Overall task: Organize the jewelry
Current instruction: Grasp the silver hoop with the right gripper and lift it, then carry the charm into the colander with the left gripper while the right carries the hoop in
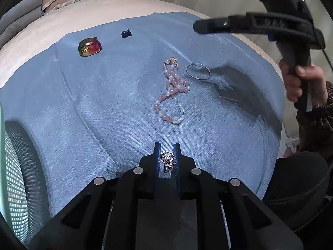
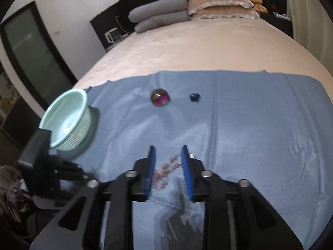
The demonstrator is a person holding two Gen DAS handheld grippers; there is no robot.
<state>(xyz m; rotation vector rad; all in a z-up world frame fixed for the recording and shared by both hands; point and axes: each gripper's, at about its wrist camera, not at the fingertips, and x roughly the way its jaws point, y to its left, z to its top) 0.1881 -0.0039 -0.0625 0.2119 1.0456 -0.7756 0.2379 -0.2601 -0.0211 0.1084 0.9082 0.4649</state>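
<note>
My left gripper [image 1: 167, 145] is shut on a small silver sparkly jewel [image 1: 167, 160], held just above the blue cloth [image 1: 83, 104]. Ahead of it on the cloth lie a pink bead necklace [image 1: 171, 91] and a thin silver hoop [image 1: 198, 71]. My right gripper [image 2: 168, 149] is open over the cloth. The bead necklace [image 2: 166, 170] shows, blurred, in the gap between its blue pads, and they do not press on it. From the left wrist view, the right gripper's finger [image 1: 210, 26] hovers high at the upper right, held by a hand [image 1: 301, 79].
A red-amber glass piece [image 1: 90, 46] [image 2: 159, 97] and a small dark blue item [image 1: 126, 33] [image 2: 194, 96] lie at the cloth's far side. A mint mesh basket [image 2: 68, 116] [image 1: 16, 177] stands at the cloth's left edge. Pillows [image 2: 220, 4] lie at the bed's head.
</note>
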